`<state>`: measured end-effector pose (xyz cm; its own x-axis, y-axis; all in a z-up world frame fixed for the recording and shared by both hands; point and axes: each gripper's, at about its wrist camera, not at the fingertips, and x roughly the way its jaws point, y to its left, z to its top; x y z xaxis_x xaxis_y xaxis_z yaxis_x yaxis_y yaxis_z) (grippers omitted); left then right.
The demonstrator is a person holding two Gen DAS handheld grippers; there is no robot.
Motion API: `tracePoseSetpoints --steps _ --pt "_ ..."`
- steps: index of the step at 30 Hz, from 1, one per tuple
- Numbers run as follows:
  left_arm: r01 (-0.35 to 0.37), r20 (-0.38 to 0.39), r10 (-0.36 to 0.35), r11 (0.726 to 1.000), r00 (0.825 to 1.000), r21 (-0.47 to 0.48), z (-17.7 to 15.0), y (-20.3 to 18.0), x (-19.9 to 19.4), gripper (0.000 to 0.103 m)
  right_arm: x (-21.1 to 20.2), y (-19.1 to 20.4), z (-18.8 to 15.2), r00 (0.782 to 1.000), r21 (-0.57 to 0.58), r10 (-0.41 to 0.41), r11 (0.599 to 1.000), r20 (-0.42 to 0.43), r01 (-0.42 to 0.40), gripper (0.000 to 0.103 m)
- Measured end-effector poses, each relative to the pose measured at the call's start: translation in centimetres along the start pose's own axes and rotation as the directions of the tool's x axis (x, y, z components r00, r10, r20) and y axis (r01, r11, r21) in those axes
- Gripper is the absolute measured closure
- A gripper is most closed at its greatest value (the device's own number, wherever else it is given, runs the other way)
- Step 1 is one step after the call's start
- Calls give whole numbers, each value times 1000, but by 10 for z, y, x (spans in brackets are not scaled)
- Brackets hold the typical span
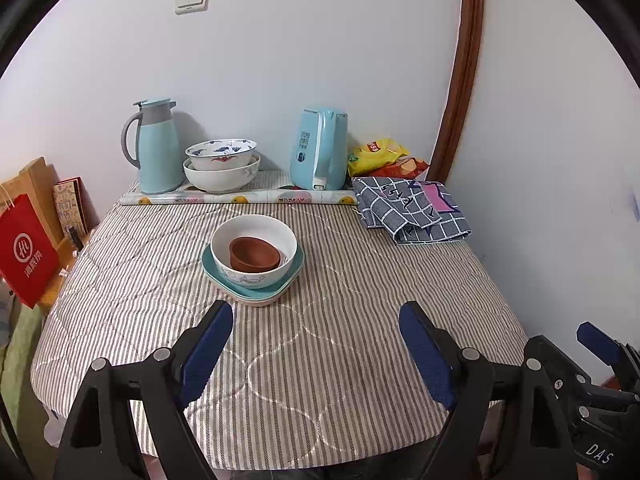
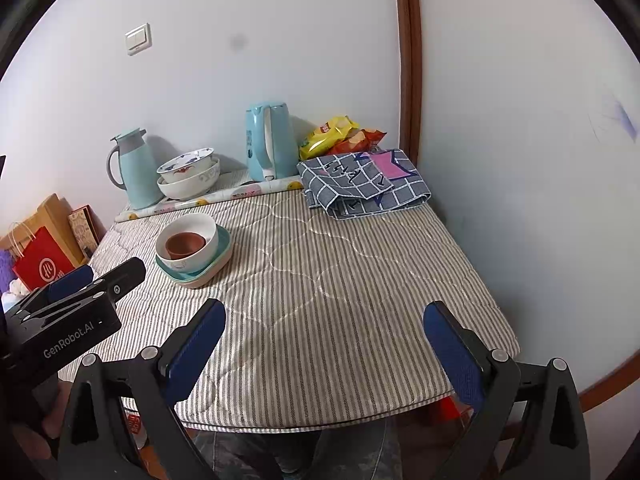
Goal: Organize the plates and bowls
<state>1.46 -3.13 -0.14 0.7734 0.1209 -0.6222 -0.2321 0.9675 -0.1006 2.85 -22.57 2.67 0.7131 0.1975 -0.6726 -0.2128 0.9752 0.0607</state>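
A small desk [image 1: 304,344] covered by a grey-and-white striped quilted cloth stood in the corner of a pale-walled room, with a brown wooden door frame [image 1: 466,60] rising at the corner.

The left claw [image 1: 316,350] hovered over the near edge of the desk, its blue-padded jaws spread wide with nothing between them. The right claw [image 2: 324,350] hovered beside it over the same near edge, jaws also wide apart and empty.

Ahead of the left claw, slightly to its left, sat a stack: a small brown bowl [image 1: 254,255] nested inside a white bowl [image 1: 253,251], which rested on a teal plate [image 1: 253,280]. Under the teal plate lay what seemed to be a pale pink plate [image 2: 208,272], though only its edge showed. From the right claw, this stack lay ahead and well to the left.

Farther ahead, against the back wall, a patterned bowl [image 1: 221,154] sat inside a larger white bowl [image 1: 222,176]. Just left of that pair stood a light blue thermos jug [image 1: 156,148]; to the right stood a light blue electric kettle [image 1: 320,150]. Beyond the kettle lay yellow and red snack bags [image 1: 380,158], and nearer, a folded grey checked cloth [image 1: 412,210]. Off the left edge of the desk stood a red paper bag [image 1: 26,250].
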Motion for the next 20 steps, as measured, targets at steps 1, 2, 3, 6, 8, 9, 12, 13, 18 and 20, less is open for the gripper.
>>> tracePoseSetpoints --steps 1,2,3,6,8,9,12,13,18,20 --pt "0 0 0 1000 1000 0 0 0 0 18 0 0 0 1000 0 1 1000 1 -1 5" --pt "1 1 -1 1000 1000 0 0 0 0 18 0 0 0 1000 -1 0 1000 1 0 5" --pt "0 0 0 1000 1000 0 0 0 0 18 0 0 0 1000 0 0 1000 1 0 5" --pt "0 0 0 1000 1000 1 0 0 0 18 0 1 0 1000 0 1 1000 2 -1 5" --pt "0 0 0 1000 1000 0 0 0 0 18 -1 1 1 1000 0 1 1000 3 -1 5" --pt "-1 0 1 1000 1000 0 0 0 -1 18 0 1 1 1000 0 1 1000 3 -1 5" --pt "-1 1 1 1000 1000 0 1 0 -1 18 -1 1 1 1000 0 3 1000 4 -3 5" --pt "-1 1 1 1000 1000 -1 1 0 -1 18 -1 1 0 1000 -1 1 1000 3 -1 5" --pt "-2 3 2 1000 1000 1 1 0 -1 18 -1 1 0 1000 -1 1 1000 4 -1 5" --pt "-4 3 4 1000 1000 0 1 1 0 18 -1 2 0 1000 -2 1 1000 5 -1 5"
